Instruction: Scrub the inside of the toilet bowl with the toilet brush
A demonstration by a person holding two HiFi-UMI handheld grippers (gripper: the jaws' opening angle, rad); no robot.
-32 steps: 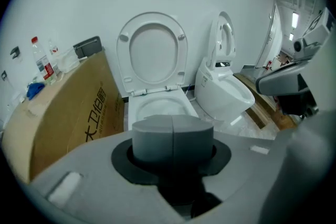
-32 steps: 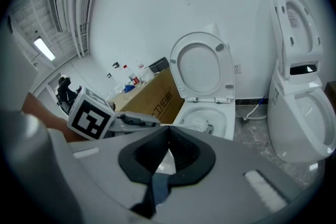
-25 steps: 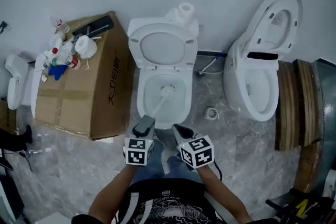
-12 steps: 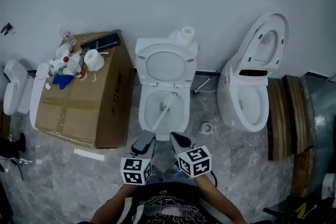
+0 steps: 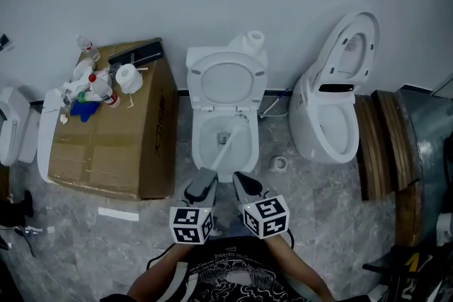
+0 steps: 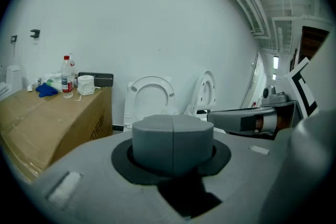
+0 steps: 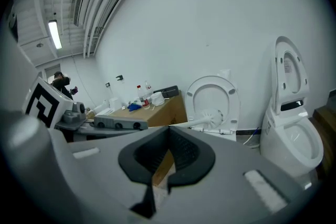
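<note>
Grey stone floor, white wall. Toilet brush (image 5: 224, 146) has its head deep in the toilet bowl (image 5: 199, 145), its handle running straight back to the left gripper (image 5: 205, 178), whose jaws appear clamped on its end. Right gripper (image 5: 241, 181) waits alongside, jaws slightly parted, empty.

I see the toilet bowl (image 5: 199, 143) standing against the wall, white and oval, with its seat and lid (image 5: 226, 85) raised upright against the tank. The toilet brush (image 5: 226, 145) is inside the bowl. It is white with a long straight handle that lies on a slant. The handle's lower end reaches over the bowl's near rim to my left hand-held gripper (image 5: 205, 180). The bristle head (image 5: 239, 124) is up towards the back right of the bowl's inner wall. In the right gripper view the head looks round and pale.
</note>
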